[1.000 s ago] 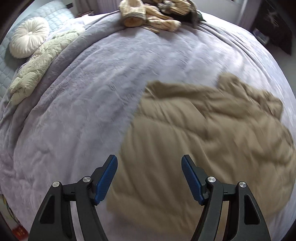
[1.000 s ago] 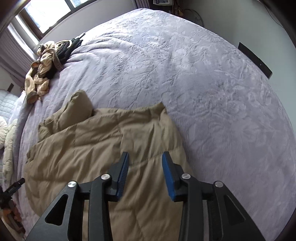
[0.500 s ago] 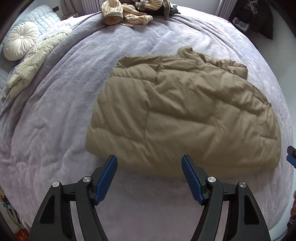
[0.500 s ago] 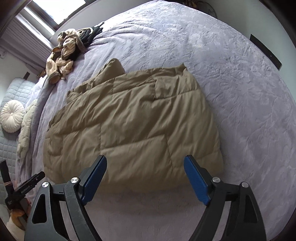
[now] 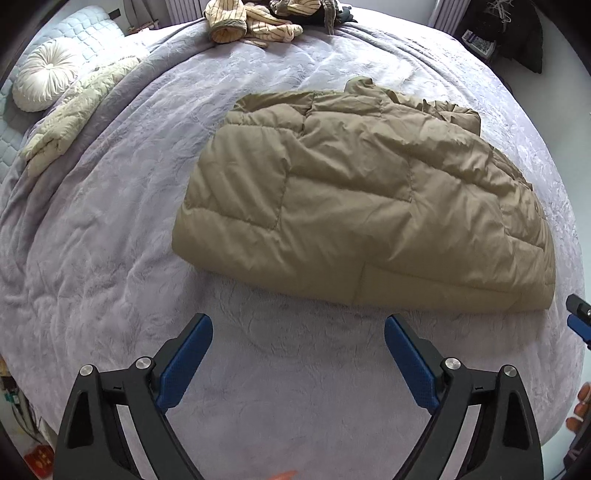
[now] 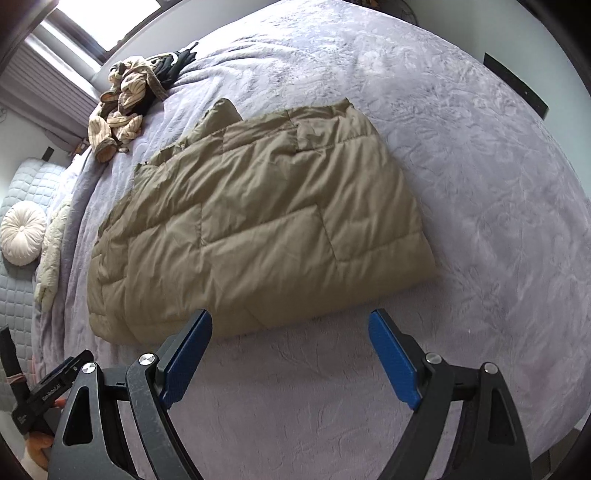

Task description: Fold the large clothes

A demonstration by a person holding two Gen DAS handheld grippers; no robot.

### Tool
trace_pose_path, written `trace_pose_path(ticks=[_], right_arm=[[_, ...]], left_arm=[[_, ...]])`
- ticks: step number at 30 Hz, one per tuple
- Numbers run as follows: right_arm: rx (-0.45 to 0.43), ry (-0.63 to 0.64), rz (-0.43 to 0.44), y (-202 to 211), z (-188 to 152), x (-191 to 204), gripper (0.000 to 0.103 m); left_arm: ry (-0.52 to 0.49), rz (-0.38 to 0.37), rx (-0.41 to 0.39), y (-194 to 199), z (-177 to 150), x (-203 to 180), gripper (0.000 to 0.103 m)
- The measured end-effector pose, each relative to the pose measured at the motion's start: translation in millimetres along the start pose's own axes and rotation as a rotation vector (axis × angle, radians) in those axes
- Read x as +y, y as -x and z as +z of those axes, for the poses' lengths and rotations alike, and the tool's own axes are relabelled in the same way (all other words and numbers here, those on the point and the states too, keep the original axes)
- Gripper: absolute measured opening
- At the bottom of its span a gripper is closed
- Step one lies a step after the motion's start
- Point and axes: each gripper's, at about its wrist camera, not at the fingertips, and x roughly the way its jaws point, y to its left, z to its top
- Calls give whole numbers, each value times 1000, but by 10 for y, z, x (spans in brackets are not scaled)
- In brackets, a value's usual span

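On the bed (image 5: 110, 258) we hold L gripper (image 5: 297, 360) & R gripper (image 6: 290, 356) wide open, empty, just short of the folded, puffy jacket (image 5: 369, 206).

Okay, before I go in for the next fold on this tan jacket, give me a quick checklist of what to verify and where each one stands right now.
1. Left hand-held gripper open and holding nothing: ok.
2. Right hand-held gripper open and holding nothing: ok.
3. Both clear of the jacket, short of its near edge: ok.
4. Jacket lying flat on the bedspread, near edge fully in view: ok.
5. Far side tidy: not ok, the collar sticks up and the fabric is bunched there.
6. Other clothes away from the jacket: ok.
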Motion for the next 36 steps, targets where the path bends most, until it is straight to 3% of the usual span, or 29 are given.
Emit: trace_pose_path(ticks=[5, 16, 23, 28, 33, 36], right_arm=[[19, 9, -3, -18, -143, -4, 89], [164, -107, 104, -197, -392, -136, 89], [193, -148, 155, -342, -497, -186, 89], [192, -221, 232, -453, -510, -268, 89], [181, -292, 315, -617, -454, -345, 89], [173, -324, 369, -732, -428, -380, 89]], left_arm=[[-8, -2, 26, -56, -110, -14, 95], [21, -22, 58, -153, -250, 100, 95], [62, -28, 101, -360, -371, 201, 95], [121, -130, 106, -465, -416, 310, 95], [299, -301, 89, -602, -401, 599, 95], [364, -364, 62, -667, -371, 746, 95]])
